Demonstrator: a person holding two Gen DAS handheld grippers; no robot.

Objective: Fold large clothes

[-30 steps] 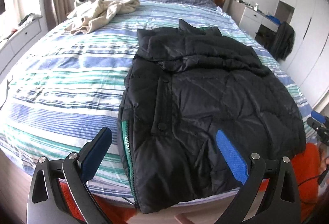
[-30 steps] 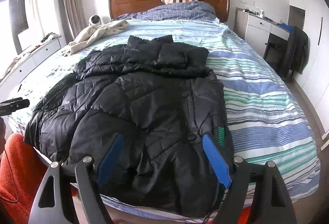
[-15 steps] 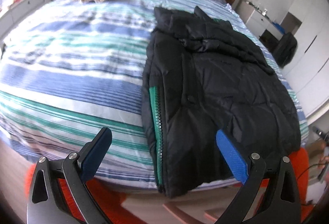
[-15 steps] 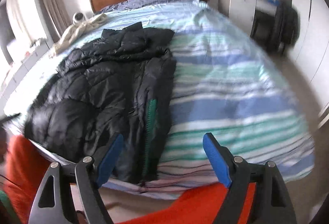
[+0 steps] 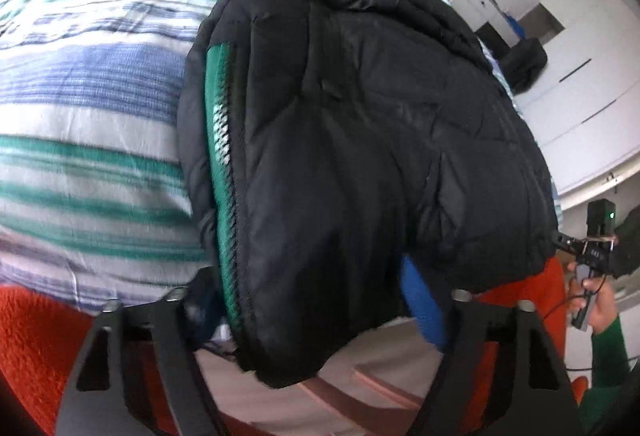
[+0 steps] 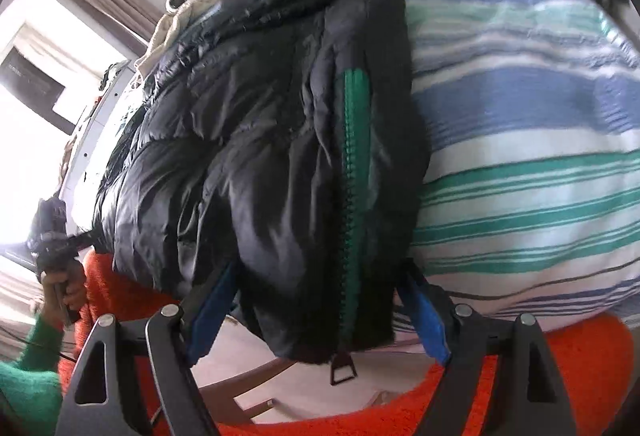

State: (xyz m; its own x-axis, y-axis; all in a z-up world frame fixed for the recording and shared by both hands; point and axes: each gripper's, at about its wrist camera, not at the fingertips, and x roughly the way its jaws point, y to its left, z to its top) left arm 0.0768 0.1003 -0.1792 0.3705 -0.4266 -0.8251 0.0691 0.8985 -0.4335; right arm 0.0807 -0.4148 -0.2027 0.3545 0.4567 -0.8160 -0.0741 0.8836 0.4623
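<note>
A striped bed (image 5: 92, 96) is seen under a black jacket (image 5: 360, 140) lying at its foot edge, hem overhanging; a beige garment (image 6: 172, 24) lies near the headboard; the left gripper (image 5: 316, 300) and right gripper (image 6: 316, 300) are closing, the hem between their blue pads; whether the pads press it cannot be told.

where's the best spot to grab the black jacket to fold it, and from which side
Probably the hem of the jacket, from the foot of the bed. That edge overhangs the mattress, so jaws can straddle it. The right gripper is closing around the corner by the green zipper; the left gripper is closing on the hem too.
</note>
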